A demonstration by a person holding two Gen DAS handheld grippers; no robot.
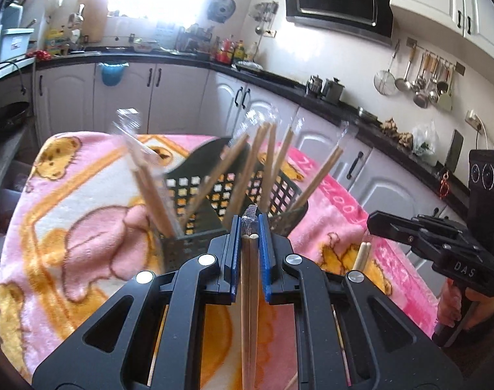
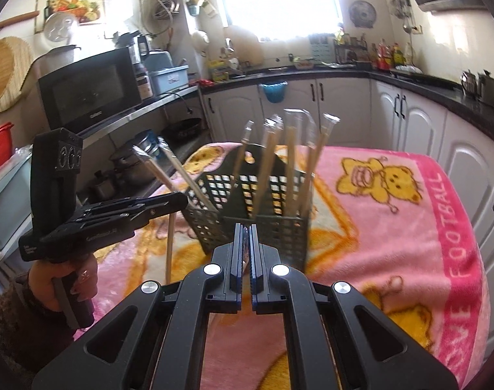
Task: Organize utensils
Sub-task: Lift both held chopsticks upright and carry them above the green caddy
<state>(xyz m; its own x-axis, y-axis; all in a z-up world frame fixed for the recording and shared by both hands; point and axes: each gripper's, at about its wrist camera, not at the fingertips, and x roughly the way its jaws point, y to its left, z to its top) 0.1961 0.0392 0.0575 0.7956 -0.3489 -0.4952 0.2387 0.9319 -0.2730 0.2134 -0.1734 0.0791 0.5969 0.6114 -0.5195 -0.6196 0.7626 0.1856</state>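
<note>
Blue-padded left gripper point(image 1: 250, 227) fingers pinch wrapped wooden chopsticks point(image 1: 249, 292); right gripper point(image 2: 246, 237) fingers pinch another wrapped pair point(image 1: 360, 256) near the black lattice basket point(image 2: 253, 201).

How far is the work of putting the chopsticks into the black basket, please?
Well along. Done: several wrapped chopstick pairs already stand in the black basket on the pink blanket. In hand: the left gripper is shut on one more pair; the right gripper is shut on something thin that I cannot identify there. Left: dropping these in; no loose chopsticks show on the blanket.
</note>
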